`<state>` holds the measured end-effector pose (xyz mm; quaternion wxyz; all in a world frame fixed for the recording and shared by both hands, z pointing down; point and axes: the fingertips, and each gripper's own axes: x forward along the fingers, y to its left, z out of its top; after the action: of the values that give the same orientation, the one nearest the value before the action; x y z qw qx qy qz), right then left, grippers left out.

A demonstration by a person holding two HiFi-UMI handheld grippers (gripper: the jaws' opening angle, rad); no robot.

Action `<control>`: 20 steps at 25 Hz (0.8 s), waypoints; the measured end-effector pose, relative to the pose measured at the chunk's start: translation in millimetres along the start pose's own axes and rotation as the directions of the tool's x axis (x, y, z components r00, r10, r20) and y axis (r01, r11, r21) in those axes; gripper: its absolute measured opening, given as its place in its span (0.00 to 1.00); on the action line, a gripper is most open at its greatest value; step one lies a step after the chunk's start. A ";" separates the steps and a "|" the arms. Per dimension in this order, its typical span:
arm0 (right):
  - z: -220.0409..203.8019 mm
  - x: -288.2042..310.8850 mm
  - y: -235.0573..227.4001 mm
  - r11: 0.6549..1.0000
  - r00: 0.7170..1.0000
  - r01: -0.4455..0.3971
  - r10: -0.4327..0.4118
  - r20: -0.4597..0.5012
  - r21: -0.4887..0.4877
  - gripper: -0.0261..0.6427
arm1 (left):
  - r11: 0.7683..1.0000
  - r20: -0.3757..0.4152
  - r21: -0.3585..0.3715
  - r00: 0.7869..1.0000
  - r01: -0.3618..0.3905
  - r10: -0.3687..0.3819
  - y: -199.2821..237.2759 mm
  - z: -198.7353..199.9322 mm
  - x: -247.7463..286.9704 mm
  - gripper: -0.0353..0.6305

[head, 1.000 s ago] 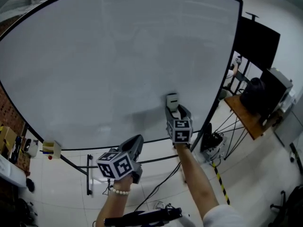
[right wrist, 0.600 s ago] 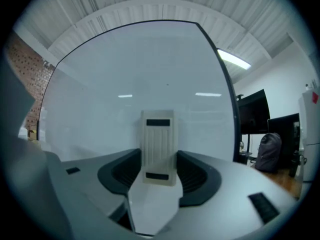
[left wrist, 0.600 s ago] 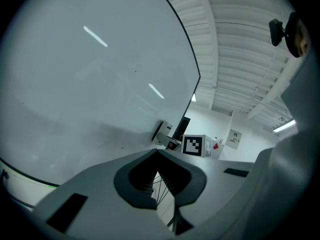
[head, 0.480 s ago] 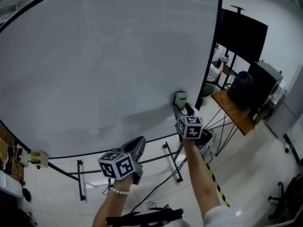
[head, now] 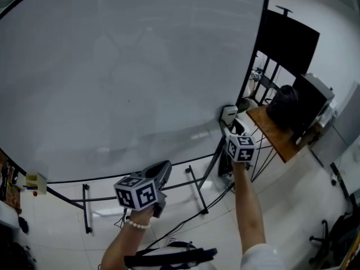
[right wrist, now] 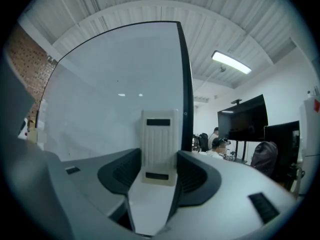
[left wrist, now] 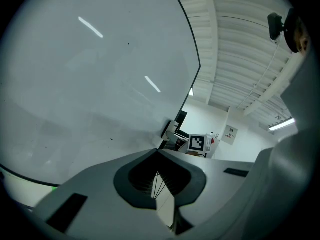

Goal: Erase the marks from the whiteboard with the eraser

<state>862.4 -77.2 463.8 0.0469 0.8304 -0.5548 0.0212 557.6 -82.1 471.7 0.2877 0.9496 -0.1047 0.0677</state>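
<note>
The big whiteboard (head: 124, 72) fills most of the head view and looks almost clean, with only tiny dark specks (left wrist: 128, 44). My right gripper (head: 230, 122) is shut on a white ribbed eraser (head: 228, 115), held against the board's lower right corner beside its black edge. From the right gripper view the eraser (right wrist: 159, 146) stands upright between the jaws next to the dark frame (right wrist: 186, 84). Low down and away from the board, my left gripper (head: 160, 176) has its jaws closed with nothing between them (left wrist: 156, 181).
The board rests on a black stand (head: 194, 190) with cables on the white floor. Right of it are a dark screen (head: 289, 41), a wooden desk (head: 275, 131) and a black bag (head: 284, 108). A small yellow box (head: 34, 180) hangs at the board's lower left.
My right gripper has slid the eraser to the right along the board's lower part, up to the right edge. The left gripper has barely shifted.
</note>
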 end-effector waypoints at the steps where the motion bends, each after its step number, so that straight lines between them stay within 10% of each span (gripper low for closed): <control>1: -5.1 0.4 -6.2 1.000 1.000 0.012 -0.012 -0.002 0.003 0.42 | 1.000 -0.006 -0.001 1.000 -0.004 0.004 2.2 -1.5 -0.6 0.04; 20: -103.8 7.5 -3.0 0.999 1.000 -0.004 0.005 -0.025 0.038 0.42 | 0.995 0.004 -0.053 0.997 -0.080 0.081 58.5 -16.0 -39.5 0.04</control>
<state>869.8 -72.4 567.5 0.0380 0.8294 -0.5557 0.0424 504.4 -114.4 508.6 0.3095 0.9368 -0.1455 0.0734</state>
